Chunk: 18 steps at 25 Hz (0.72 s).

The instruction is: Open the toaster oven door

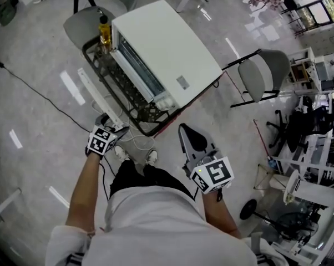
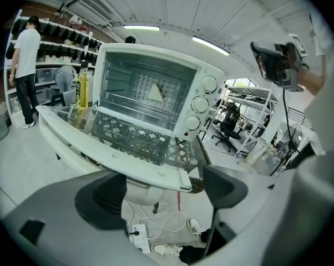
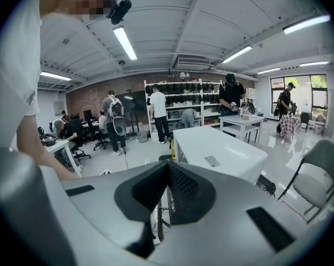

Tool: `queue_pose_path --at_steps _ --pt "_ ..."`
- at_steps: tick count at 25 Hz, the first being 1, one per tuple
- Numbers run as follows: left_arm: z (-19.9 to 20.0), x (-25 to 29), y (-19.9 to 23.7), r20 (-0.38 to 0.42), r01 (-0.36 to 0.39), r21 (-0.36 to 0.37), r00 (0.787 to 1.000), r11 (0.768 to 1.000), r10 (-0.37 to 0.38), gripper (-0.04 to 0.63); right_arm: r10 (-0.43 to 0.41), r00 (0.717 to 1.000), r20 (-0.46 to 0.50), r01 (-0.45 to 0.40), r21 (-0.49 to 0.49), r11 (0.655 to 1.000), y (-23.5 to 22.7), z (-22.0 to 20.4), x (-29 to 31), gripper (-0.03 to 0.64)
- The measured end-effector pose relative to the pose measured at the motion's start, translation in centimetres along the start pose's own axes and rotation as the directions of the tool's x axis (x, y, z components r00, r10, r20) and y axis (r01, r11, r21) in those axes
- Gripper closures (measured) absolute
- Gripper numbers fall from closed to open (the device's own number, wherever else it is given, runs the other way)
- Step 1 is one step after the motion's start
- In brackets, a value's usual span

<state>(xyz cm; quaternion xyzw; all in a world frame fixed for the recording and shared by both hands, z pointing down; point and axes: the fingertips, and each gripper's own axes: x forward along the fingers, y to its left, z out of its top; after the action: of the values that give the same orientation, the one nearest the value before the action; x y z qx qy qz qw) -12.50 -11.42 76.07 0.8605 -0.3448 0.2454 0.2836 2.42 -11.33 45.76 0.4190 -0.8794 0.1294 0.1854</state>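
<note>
The white toaster oven point(image 1: 167, 49) stands on a small glass table with a black lattice frame point(image 1: 150, 127). Its door point(image 2: 128, 140) hangs down flat toward me, and the inside with its rack shows in the left gripper view. The door's white handle bar point(image 1: 97, 98) runs along the front edge. My left gripper point(image 1: 114, 127) is open just below the near end of the handle point(image 2: 111, 154), jaws wide apart and holding nothing. My right gripper point(image 1: 190, 137) is shut and empty, raised off the oven's right corner; its view shows the oven's top point(image 3: 217, 148) beyond the closed jaws.
A yellow oil bottle point(image 1: 104, 32) stands on the table left of the oven. Grey folding chairs sit behind point(image 1: 92, 15) and to the right point(image 1: 261, 73). A power strip with cables point(image 2: 138, 234) lies on the floor by my shoes. People stand at the shelves far back.
</note>
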Motion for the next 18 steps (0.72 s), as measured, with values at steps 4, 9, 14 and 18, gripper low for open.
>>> queue_pose_path --at_steps 4,9,14,18 --pt "-0.6 0.3 0.4 0.032 0.012 -0.01 0.999 1.0 -0.011 0.175 0.0 1.0 -0.019 0.0 -0.002 1.0 0.3 -0.4 0.4 0.595" --pt "-1.7 1.2 1.2 0.07 0.03 -0.058 0.997 0.998 -0.025 0.175 -0.002 0.999 -0.04 0.001 -0.003 1.0 0.5 -1.0 0.9 0.595" --pt "-2.1 1.4 1.5 0.103 0.059 -0.114 0.994 0.992 -0.047 0.175 -0.004 0.998 -0.061 0.004 -0.001 1.0 1.1 -1.6 1.1 0.595" --pt "-3.0 2.0 2.1 0.109 0.086 -0.161 0.992 0.983 -0.069 0.175 -0.005 0.998 -0.07 0.005 0.0 1.0 1.4 -1.8 1.6 0.595"
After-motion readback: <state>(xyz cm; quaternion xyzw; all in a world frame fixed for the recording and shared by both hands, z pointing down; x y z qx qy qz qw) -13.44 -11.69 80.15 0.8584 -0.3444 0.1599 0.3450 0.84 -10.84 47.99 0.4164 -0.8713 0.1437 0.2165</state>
